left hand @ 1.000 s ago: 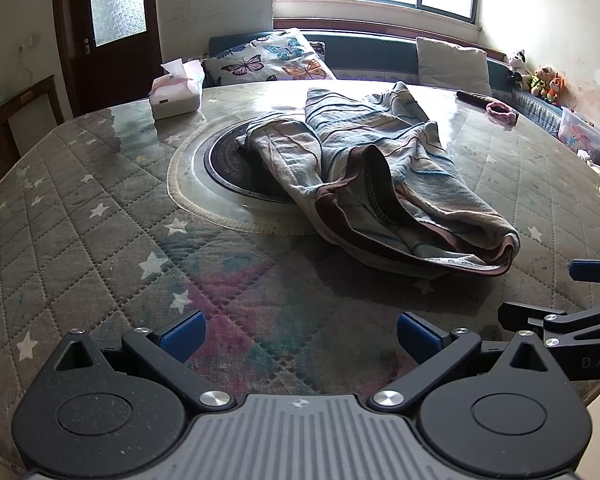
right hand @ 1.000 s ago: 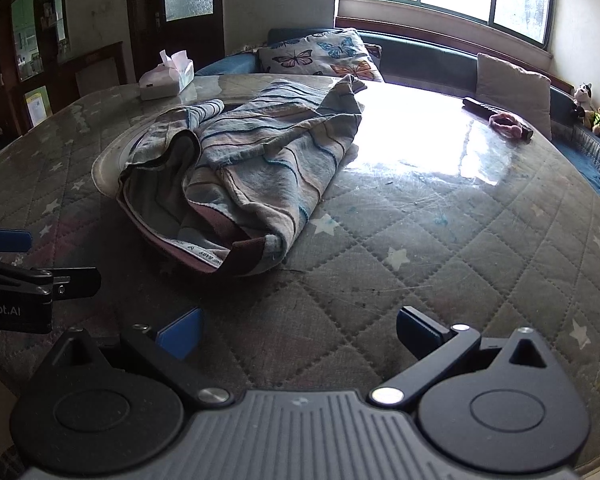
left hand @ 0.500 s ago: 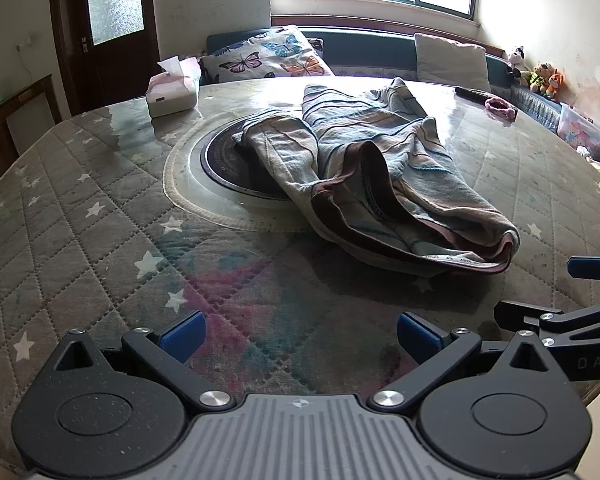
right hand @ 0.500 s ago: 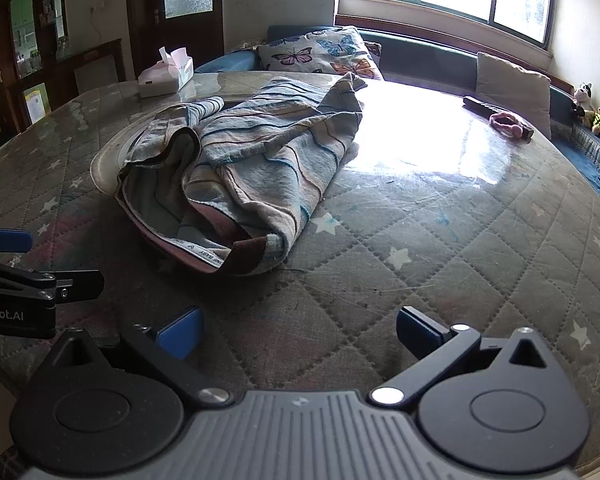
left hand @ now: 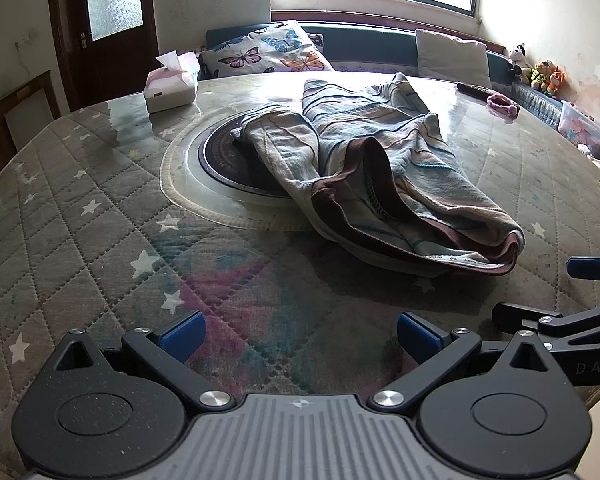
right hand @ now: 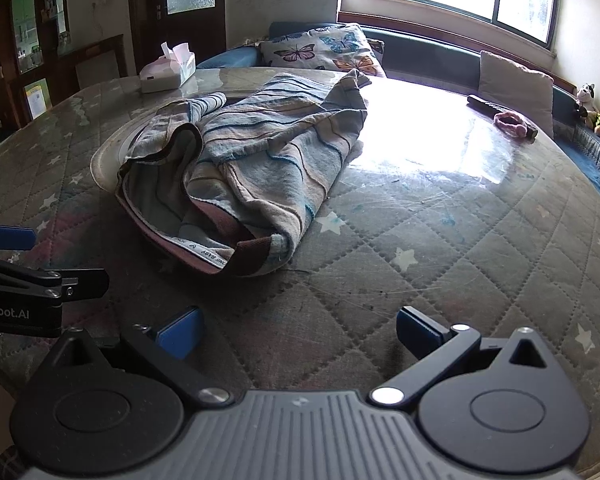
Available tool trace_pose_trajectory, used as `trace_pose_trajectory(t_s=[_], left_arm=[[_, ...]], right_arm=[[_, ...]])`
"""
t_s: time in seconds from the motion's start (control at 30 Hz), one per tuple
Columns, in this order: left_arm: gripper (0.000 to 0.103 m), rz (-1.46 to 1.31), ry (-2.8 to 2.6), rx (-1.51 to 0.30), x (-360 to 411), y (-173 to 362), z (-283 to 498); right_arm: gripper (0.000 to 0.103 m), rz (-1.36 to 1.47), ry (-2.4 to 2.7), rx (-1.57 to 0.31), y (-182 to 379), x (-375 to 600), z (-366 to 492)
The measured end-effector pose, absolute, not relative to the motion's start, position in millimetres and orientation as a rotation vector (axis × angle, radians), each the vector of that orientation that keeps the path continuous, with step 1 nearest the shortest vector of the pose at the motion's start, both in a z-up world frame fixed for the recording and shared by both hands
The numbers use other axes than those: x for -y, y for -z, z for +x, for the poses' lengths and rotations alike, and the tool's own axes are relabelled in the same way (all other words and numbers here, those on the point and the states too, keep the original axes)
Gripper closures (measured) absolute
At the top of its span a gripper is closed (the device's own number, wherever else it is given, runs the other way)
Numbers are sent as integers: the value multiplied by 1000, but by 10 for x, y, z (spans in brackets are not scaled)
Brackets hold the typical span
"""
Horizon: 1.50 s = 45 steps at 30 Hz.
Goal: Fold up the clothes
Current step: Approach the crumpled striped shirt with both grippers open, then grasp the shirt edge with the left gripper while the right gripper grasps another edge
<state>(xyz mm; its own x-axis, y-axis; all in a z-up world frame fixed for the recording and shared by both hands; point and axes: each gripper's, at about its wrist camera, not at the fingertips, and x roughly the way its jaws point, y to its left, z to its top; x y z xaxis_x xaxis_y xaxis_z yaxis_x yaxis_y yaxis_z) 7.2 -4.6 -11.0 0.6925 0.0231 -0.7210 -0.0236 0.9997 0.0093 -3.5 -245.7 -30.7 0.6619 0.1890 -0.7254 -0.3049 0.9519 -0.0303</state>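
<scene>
A crumpled striped garment point(left hand: 364, 168) in blue, beige and brown lies on the round quilted table point(left hand: 80, 216), partly over the glass turntable point(left hand: 220, 160). Its brown-banded opening faces me. The same garment point(right hand: 252, 168) fills the middle-left of the right wrist view. My left gripper point(left hand: 300, 336) hovers open over the table's near edge, short of the garment, nothing between its blue pads. My right gripper point(right hand: 298, 330) is open too, to the right of the garment's hem. Each gripper's fingers show at the other view's edge.
A tissue box point(left hand: 170, 88) stands at the table's far left. A dark stick and a pink hair tie point(right hand: 510, 120) lie at the far right. A bench with a butterfly pillow point(left hand: 264, 52) runs under the window behind the table. Plush toys point(left hand: 540, 74) sit at far right.
Both grippers have drifted slightly forward toward the garment, which looks a little larger and lower in each view. Neither gripper has changed its opening; the garment has not moved.
</scene>
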Motion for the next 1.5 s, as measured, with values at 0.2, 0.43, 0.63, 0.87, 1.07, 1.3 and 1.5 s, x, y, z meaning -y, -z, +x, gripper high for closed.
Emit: trace_pose_trajectory(t_s=[0.2,0.43,0.63,0.87,1.07,1.3,1.5], left_arm=[[0,0,-20,-809,45,114,104],[0,-2,-18,-812,37,111,146],[0,-3,-13,-814,24,99,204],[0,-8,-14,-798,-18,18,312],[1,-17,-20,-783,-80,-73,446],[8,-53,-27,-758,-221,-227,659],[16,-78,-48,-725,-399,-373,979]], right_arm=[[0,-156,-283,-805,310,2441,-10],[0,-154,-297,-811,308,2407,29],[0,-151,-307,-812,290,2394,69],[0,-151,-324,-800,226,2384,159],[0,-154,-343,-781,138,2373,274],[5,-150,-374,-756,1,2357,427],[11,-156,-409,-724,-167,2285,629]])
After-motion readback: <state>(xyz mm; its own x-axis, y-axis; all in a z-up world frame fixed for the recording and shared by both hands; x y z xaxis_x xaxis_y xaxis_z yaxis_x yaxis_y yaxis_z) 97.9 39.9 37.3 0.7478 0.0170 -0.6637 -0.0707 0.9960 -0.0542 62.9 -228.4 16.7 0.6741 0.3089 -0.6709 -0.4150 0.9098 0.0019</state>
